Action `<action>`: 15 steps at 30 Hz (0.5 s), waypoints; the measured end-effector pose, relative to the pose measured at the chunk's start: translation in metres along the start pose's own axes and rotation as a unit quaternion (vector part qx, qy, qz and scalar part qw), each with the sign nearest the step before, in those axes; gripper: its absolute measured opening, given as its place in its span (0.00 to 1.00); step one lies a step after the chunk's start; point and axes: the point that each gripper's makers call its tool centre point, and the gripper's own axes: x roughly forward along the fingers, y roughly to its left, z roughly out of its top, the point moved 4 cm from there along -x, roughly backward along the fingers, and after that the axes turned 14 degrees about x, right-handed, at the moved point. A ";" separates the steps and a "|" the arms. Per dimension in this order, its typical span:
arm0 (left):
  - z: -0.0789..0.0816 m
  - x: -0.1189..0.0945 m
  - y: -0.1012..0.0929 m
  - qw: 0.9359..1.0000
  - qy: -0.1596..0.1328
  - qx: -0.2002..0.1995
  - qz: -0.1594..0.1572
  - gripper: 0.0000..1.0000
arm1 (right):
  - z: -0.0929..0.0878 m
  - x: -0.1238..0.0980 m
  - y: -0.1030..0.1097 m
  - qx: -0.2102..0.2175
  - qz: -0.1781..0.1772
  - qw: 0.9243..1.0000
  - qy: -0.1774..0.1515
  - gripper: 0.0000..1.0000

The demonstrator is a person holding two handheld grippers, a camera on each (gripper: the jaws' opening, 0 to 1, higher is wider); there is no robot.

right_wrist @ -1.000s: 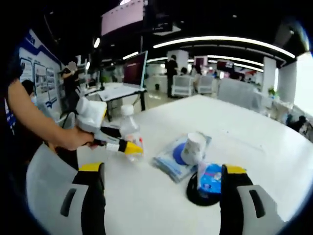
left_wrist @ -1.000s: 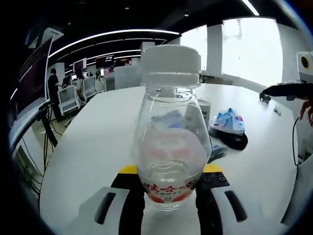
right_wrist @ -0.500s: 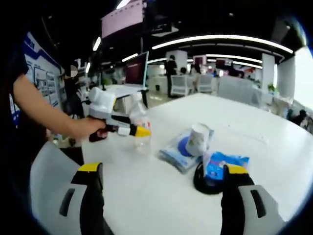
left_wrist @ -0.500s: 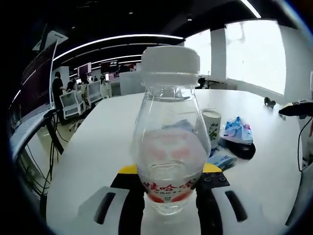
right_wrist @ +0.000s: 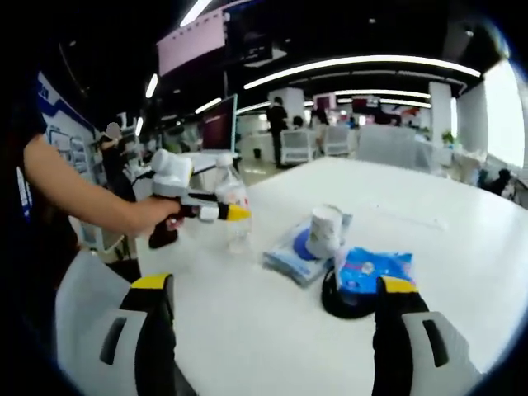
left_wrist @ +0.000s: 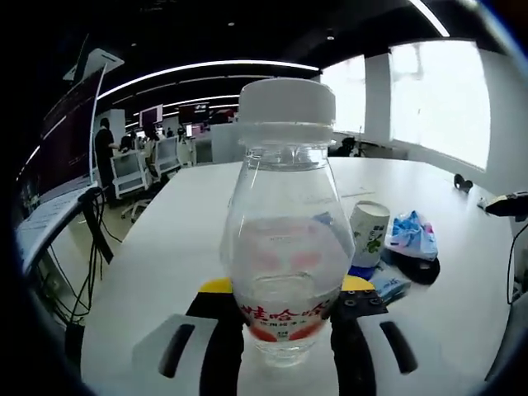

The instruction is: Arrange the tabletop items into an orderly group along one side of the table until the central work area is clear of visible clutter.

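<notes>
Left claw (right_wrist: 227,214) clamps shut at arm's reach; right claw (right_wrist: 272,330) gapes wide.

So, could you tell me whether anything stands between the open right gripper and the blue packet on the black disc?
Nothing visible does. The right gripper is open, with bare white table between its jaws and the blue packet on the black disc. The paper cup stands farther back.
</notes>
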 end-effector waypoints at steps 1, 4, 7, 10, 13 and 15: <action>0.001 0.001 0.001 1.000 -0.001 -0.002 0.001 0.39 | 0.000 0.000 0.000 0.001 0.000 1.000 -0.001 0.99; 0.003 0.002 0.002 1.000 -0.003 -0.003 0.006 0.39 | -0.004 0.000 -0.004 0.012 0.002 1.000 -0.001 0.99; 0.001 0.005 0.005 1.000 -0.002 -0.005 0.010 0.39 | -0.008 0.001 -0.005 0.010 0.001 1.000 0.004 0.99; 0.000 0.007 0.008 1.000 0.000 -0.011 0.014 0.39 | -0.008 0.002 -0.006 0.015 0.003 1.000 0.004 0.99; 0.000 0.009 0.011 1.000 0.001 -0.011 0.017 0.39 | -0.009 0.004 -0.006 0.018 0.005 1.000 0.005 0.99; 0.001 0.011 0.013 1.000 0.000 -0.011 0.019 0.39 | -0.010 0.006 -0.006 0.016 0.006 1.000 0.009 0.99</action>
